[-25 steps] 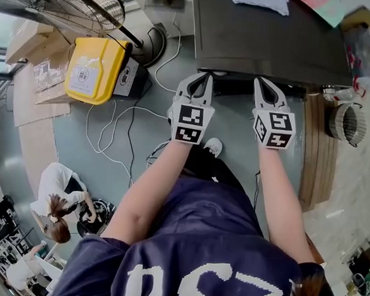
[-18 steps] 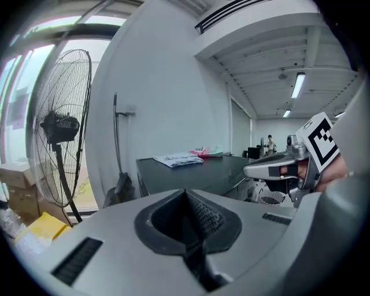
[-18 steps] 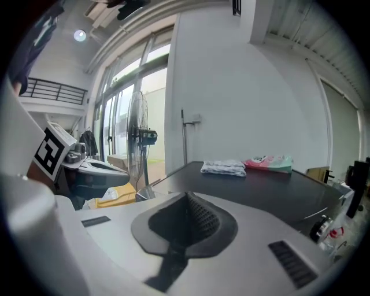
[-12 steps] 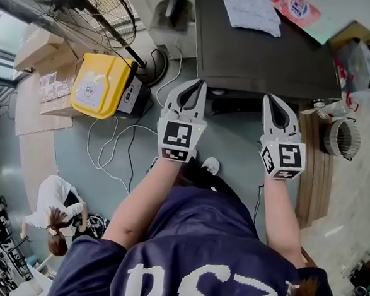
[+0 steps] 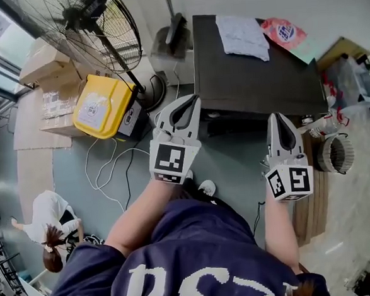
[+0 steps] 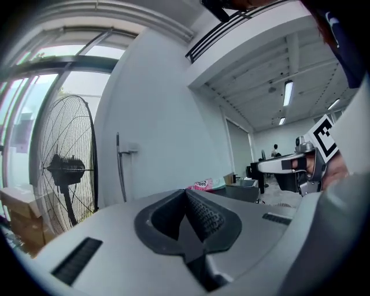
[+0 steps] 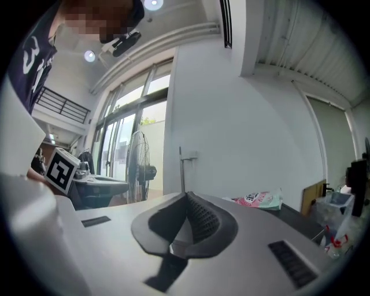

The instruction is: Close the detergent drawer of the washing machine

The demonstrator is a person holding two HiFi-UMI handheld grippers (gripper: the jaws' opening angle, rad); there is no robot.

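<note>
Nearest the camera are the person's dark shirt and two bare forearms, each ending in a gripper held out level above the grey floor (image 5: 236,159). The left gripper (image 5: 190,99) has its fingers (image 6: 199,214) pressed flat together with nothing between them. The right gripper (image 5: 277,116) is the same, with its fingers (image 7: 199,217) closed on air.

Just beyond the fingertips stands the washing machine (image 5: 256,76), seen from above as a dark flat top. The left tips overlap its front left corner in the head view, and the right tips sit just short of its front edge, towards the right. Neither touches it. The machine's front face is hidden by the steep angle, so the detergent drawer cannot be made out.

A white cloth (image 5: 241,36) and a pink packet (image 5: 282,32) lie at the back of the top. Left of the machine are a yellow box (image 5: 100,106), loose white cables (image 5: 110,168) and a large fan (image 5: 81,25).
</note>
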